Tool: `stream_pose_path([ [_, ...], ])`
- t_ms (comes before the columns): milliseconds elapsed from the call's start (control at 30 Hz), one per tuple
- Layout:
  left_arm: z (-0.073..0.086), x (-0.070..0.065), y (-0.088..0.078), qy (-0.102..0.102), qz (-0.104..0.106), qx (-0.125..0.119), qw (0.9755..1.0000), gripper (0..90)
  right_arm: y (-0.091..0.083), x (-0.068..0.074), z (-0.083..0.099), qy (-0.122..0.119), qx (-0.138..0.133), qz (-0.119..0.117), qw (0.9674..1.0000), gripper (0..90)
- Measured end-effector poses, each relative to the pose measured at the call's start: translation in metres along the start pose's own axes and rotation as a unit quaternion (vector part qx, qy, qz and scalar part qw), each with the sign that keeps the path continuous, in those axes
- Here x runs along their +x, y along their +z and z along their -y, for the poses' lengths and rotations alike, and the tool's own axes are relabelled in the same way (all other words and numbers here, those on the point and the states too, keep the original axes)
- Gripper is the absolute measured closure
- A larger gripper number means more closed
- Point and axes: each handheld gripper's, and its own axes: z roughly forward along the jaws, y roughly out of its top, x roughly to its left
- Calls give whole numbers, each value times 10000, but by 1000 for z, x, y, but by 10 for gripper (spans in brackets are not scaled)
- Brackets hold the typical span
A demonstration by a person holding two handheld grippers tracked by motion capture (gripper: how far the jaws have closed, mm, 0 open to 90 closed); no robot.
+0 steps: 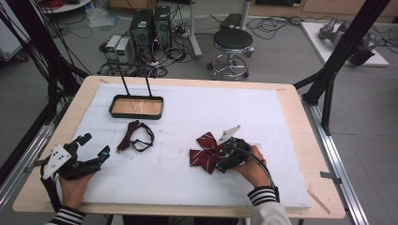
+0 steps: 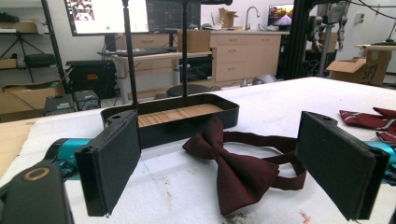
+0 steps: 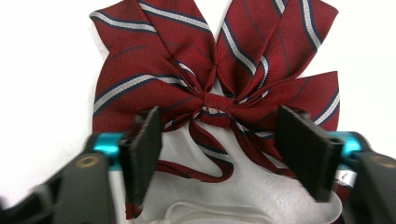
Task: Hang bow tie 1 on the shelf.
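Right tongs (image 1: 224,152) low over the striped bow (image 1: 204,151), right hand (image 1: 251,166) behind them, pointing left. Jaws apart, astride the bow's knot and strap, pads not pressing cloth. Left tongs (image 1: 94,145) rest at near-left of the bench (image 1: 291,140), jaws wide apart, nothing between. Dark bow tie (image 1: 136,137) lies just beyond them, tray (image 1: 136,107) farther back. Open white sheet on the bow's far and right sides.

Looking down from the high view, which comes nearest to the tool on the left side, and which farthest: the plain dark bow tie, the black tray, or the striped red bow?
From the left tool:
1. Plain dark bow tie, just beside it.
2. Black tray, farther back on the table.
3. Striped red bow, across by the right tool.
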Motion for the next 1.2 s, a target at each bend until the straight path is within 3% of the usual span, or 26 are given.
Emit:
stream_pose_path([
  [33,0,0,0,-1,0,7,10000,148,1,-1,0,-25,36,0,10000,418],
  [400,0,0,0,7,-1,4,10000,147,3,-3,-2,30,110,-118,9999,604],
  [467,0,0,0,6,-3,-6,10000,147,3,-3,-2,59,128,-165,9998,686],
  [567,0,0,0,5,-7,-7,10000,147,3,-3,-3,102,133,-166,9997,714],
  [800,0,0,0,4,-7,-11,10000,147,2,1,-4,-56,154,-46,9999,736],
  [1033,0,0,0,5,-5,-11,10000,147,-2,4,-8,-203,-285,-84,9994,736],
  [1200,0,0,0,5,-4,-13,10000,148,-8,9,-11,-218,-755,-221,9967,735],
])
